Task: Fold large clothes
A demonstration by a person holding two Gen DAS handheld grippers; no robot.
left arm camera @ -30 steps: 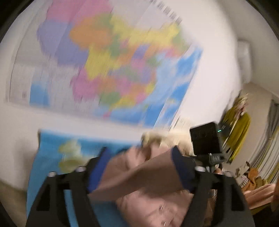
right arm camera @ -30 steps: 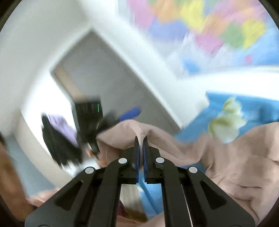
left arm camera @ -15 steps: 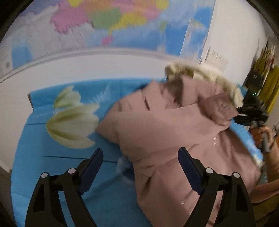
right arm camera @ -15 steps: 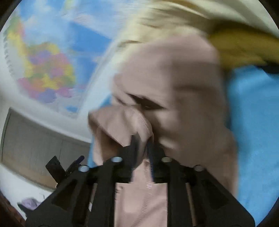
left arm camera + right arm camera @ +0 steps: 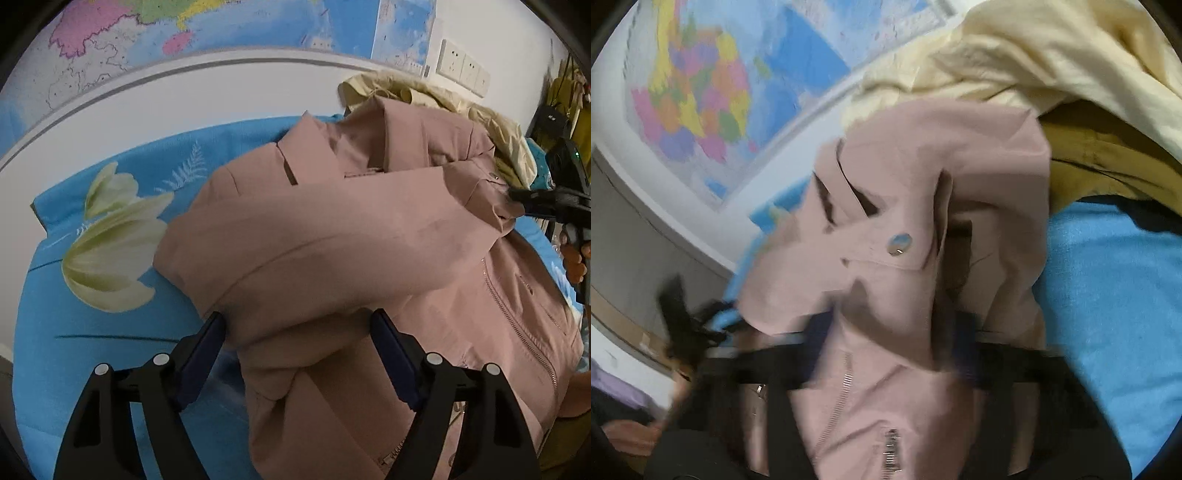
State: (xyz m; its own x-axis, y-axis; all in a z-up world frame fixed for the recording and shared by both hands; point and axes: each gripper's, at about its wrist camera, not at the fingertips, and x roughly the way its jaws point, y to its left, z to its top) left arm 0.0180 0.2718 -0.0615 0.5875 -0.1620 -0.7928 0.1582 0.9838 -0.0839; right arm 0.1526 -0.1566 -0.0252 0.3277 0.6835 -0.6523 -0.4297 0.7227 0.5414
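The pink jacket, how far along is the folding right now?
Early. Done: the pink jacket lies front up on the blue sheet, one sleeve folded across its chest. In hand: the right gripper has just closed on that sleeve's cuff; the left gripper stands open around the sleeve's upper part, its jaws just narrowing slightly. Left: the other sleeve, not visible, and folding the body.

— How is my left view looking?
— Evenly lit and sharp, edges bending into black corners.
— And my right?
— It is smearing; my right gripper [image 5: 886, 343] is blurring badly.
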